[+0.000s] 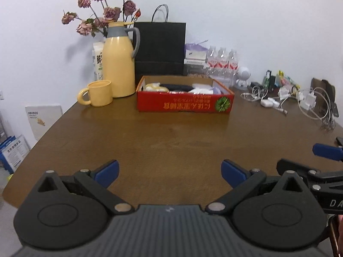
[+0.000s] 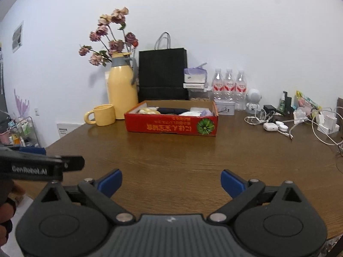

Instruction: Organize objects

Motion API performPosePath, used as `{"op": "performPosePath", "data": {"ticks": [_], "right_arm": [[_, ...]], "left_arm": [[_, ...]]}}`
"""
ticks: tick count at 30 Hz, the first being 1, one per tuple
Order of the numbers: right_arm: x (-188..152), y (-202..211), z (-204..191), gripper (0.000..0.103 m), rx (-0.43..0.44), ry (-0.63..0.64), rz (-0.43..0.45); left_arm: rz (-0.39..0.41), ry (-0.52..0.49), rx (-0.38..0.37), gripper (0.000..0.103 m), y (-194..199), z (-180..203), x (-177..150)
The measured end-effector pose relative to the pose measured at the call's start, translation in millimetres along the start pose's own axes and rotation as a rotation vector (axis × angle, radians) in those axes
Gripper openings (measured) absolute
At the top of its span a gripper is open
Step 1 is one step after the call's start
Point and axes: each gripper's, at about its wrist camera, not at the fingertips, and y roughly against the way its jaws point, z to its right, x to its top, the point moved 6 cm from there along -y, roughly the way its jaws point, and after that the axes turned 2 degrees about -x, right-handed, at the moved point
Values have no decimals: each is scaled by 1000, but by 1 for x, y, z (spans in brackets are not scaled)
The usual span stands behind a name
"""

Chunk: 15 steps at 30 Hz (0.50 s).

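A red cardboard box (image 1: 184, 105) sits at the back middle of the brown table (image 1: 171, 145); it also shows in the right wrist view (image 2: 171, 126). It holds a yellow item (image 1: 155, 87), a dark item (image 1: 175, 86) and white items (image 1: 201, 90). My left gripper (image 1: 170, 173) is open and empty, hovering low over the near table, well short of the box. My right gripper (image 2: 171, 182) is open and empty, also near the front edge. Each gripper shows at the side of the other's view.
A yellow jug (image 1: 119, 64) and yellow mug (image 1: 99, 93) stand left of the box. A black paper bag (image 1: 159, 49), water bottles (image 1: 223, 64) and a white figurine (image 1: 243, 76) line the wall. Cables, chargers and earbud cases (image 1: 289, 100) clutter the right.
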Motion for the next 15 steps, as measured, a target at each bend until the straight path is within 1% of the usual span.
{"op": "performPosePath", "data": {"ticks": [2, 6, 11, 15], "right_arm": [[-1, 1, -5, 99, 11, 4, -3], [-5, 0, -7, 100, 27, -12, -16], [-9, -4, -5, 100, -4, -11, -30], [-12, -3, -4, 100, -12, -8, -30]], "left_arm": [[-3, -6, -6, 103, 4, 1, -3], [-2, -26, 10, 103, 6, 3, -4], [-17, -22, 11, 103, 3, 2, -5], [-26, -22, 1, 103, 3, 3, -6]]}}
